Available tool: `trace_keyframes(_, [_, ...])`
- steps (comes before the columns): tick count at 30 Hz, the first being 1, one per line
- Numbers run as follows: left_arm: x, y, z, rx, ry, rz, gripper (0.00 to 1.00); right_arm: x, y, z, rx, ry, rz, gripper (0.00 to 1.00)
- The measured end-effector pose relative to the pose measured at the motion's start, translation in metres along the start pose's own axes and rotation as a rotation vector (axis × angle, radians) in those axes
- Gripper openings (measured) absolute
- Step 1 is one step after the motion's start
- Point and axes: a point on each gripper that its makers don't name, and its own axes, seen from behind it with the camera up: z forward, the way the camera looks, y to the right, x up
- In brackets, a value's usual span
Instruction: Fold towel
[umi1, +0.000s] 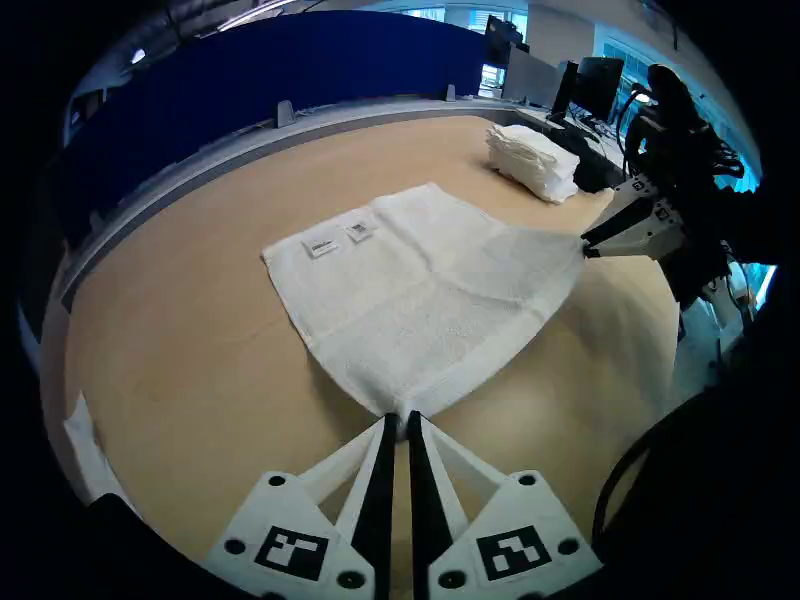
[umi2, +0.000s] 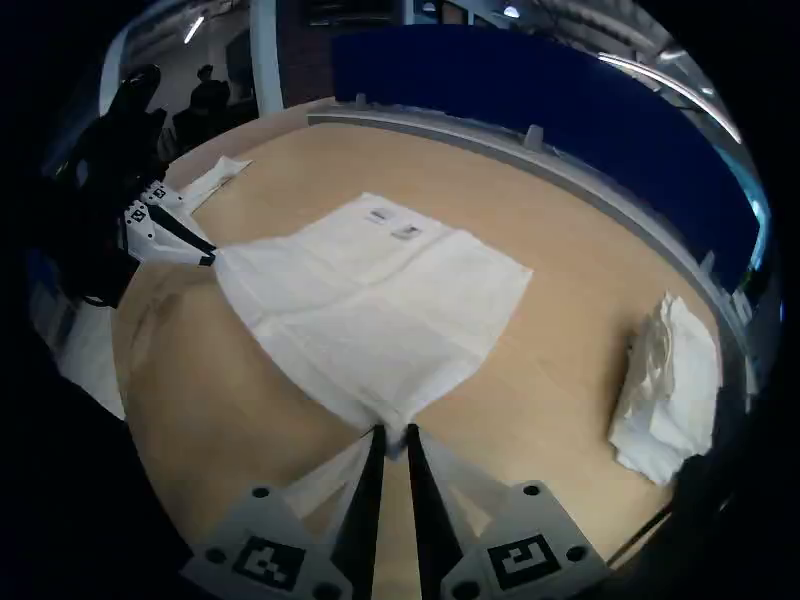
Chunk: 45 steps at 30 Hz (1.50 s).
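A white towel (umi1: 420, 290) lies spread on the wooden table, with two small labels near its far edge. My left gripper (umi1: 400, 425) is shut on one near corner, which is lifted slightly off the table. The right gripper (umi1: 585, 247) appears farther off in the left gripper view, pinching the other near corner. In the right gripper view the same towel (umi2: 370, 300) spreads ahead, and my right gripper (umi2: 393, 435) is shut on its corner. The left gripper (umi2: 212, 258) shows at the left there, holding the opposite corner.
A stack of folded white towels (umi1: 535, 158) sits at the table's far right in the left gripper view, and the stack (umi2: 665, 385) lies at the right in the right gripper view. A blue partition (umi1: 280, 80) backs the table. Another white cloth (umi2: 215, 180) lies at the far left.
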Motion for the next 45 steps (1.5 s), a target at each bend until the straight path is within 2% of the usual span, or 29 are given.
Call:
trace_keyframes(15, [0.016,0.012,-0.048,0.001,0.01,-0.076,0.09,0.022,-0.017,-0.05,0.019,-0.005,-0.019,0.16])
trace_keyframes(19, [0.016,0.016,-0.054,-0.008,0.008,-0.08,0.09,0.02,-0.019,-0.057,0.024,-0.017,-0.016,0.17])
trace_keyframes(24, [0.014,0.017,-0.049,-0.009,-0.005,-0.086,0.09,0.013,-0.02,-0.054,0.035,-0.043,-0.009,0.16])
trace_keyframes(30, [0.021,0.013,-0.044,-0.003,-0.013,-0.111,0.09,0.014,-0.014,-0.05,0.039,-0.083,0.002,0.17])
trace_keyframes(36, [0.035,0.001,-0.034,0.005,-0.014,-0.125,0.09,0.026,0.0,-0.046,0.039,-0.108,-0.017,0.16])
trace_keyframes(45, [0.059,-0.023,-0.01,0.031,-0.022,-0.098,0.09,0.047,0.029,-0.024,0.043,-0.137,-0.021,0.16])
